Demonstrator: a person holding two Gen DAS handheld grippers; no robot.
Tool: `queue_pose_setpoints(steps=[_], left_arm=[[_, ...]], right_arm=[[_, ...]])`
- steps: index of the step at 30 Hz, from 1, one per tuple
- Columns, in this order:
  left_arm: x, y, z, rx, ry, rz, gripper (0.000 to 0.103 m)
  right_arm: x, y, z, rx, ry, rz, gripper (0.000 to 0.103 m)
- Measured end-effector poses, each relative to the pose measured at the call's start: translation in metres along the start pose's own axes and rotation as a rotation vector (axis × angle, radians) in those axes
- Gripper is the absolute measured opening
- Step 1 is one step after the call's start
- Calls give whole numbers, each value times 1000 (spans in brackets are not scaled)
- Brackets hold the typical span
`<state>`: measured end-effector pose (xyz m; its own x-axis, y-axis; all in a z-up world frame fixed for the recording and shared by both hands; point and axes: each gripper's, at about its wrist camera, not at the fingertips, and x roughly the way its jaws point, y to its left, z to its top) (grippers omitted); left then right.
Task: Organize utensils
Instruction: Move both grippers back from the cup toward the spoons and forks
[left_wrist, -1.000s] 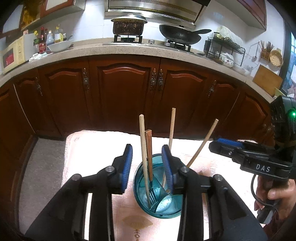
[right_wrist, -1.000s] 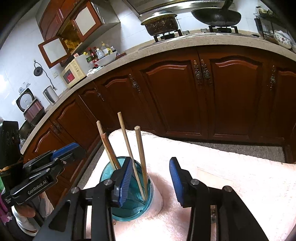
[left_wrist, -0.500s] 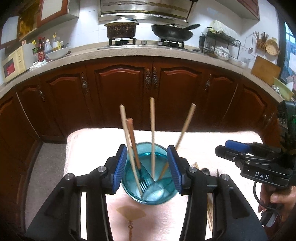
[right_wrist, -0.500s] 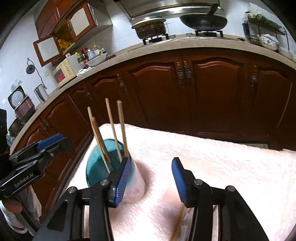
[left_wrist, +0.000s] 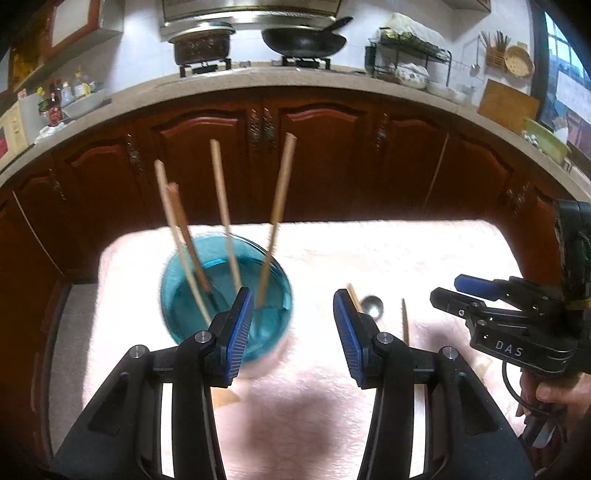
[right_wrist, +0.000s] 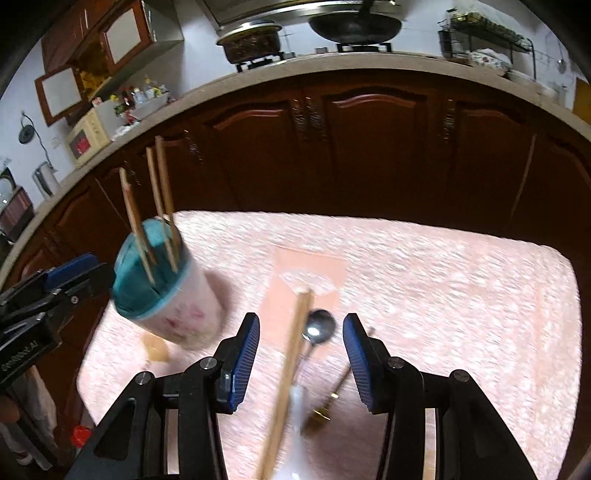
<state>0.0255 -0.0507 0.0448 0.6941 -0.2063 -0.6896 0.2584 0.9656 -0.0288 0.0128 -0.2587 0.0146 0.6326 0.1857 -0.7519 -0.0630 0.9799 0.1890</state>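
- We see a teal-blue cup (left_wrist: 225, 299) whose outer wall (right_wrist: 184, 317) is white with faint pink marks.
- Pale tan chopsticks (left_wrist: 221, 206) and one reddish-brown handle (left_wrist: 186, 236) rise from it.
- Our left gripper (left_wrist: 293, 325) and right gripper (right_wrist: 301, 350) are black with ribbed blue pads (left_wrist: 240, 332).
- The table cloth (right_wrist: 424, 277) is pale pink and fluffy, with a peach square patch (right_wrist: 291, 280).
- A shiny silver spoon (right_wrist: 318, 328) lies beside a light wooden chopstick (right_wrist: 290, 373) and a gold-tipped utensil (right_wrist: 332, 397).
- The cabinets (left_wrist: 332, 147) are dark reddish-brown wood, under a speckled grey counter (left_wrist: 258, 79).
- A black wok (left_wrist: 304, 38) sits against white wall tiles (left_wrist: 140, 51).
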Motion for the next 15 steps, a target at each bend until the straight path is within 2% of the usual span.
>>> queue_pose_setpoints(steps=[8, 15], left_arm=[[24, -21, -20, 9, 68, -54, 44], [45, -29, -37, -7, 134, -89, 44]], right_arm=[[10, -18, -25, 10, 42, -61, 45], [23, -26, -34, 23, 78, -69, 45]])
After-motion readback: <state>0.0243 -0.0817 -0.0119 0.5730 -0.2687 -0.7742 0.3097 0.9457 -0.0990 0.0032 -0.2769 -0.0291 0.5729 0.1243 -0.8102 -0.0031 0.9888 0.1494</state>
